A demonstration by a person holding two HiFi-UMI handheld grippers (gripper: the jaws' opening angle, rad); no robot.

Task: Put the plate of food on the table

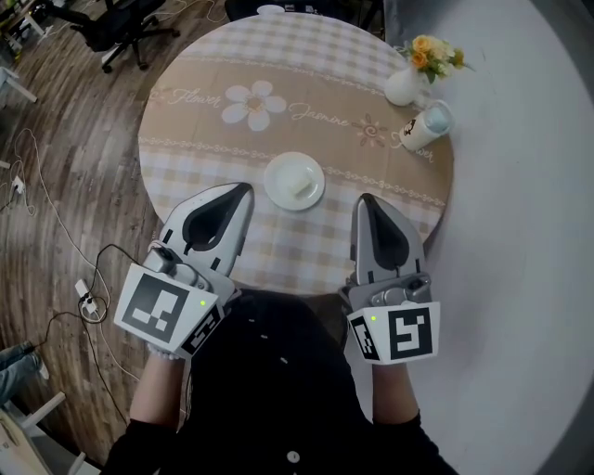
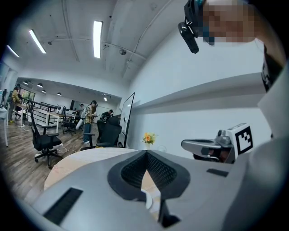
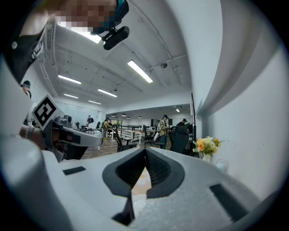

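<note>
Round counter (image 1: 148, 153), head view: it is taking up the upper half of the frame and wearing a beige checked cloth (image 1: 306, 111) with a printed flower band. Plate (image 1: 294, 181), white, small: it is sitting on the counter at frame centre, toward the lower edge of the cloth, and carrying one pale piece of food (image 1: 301, 185). Left claw (image 1: 246, 189): it is hovering at the lower left of the plate with its jaws pressed together and nothing between them; its tip is pointing up the frame, near the plate but apart from it. Right claw (image 1: 364, 199): it is hovering at the lower right of the plate, jaws likewise closed tip to tip and gripping nothing, also apart from the plate. The plate is lying between the two tips. Vase (image 1: 403, 86), white: it is standing at the upper right edge of the counter and holding yellow and orange flowers (image 1: 432, 54). Cup (image 1: 427, 124), white with a dark mark: it is sitting just below the vase, near the right edge. Office chair (image 1: 121, 23), black: it is standing on the wooden floor (image 1: 65, 139) at upper left. Cables (image 1: 46, 213): they are trailing across the floor at left. Person (image 1: 278, 390), dark clothing: filling the bottom of the frame, one hand on each claw.
</note>
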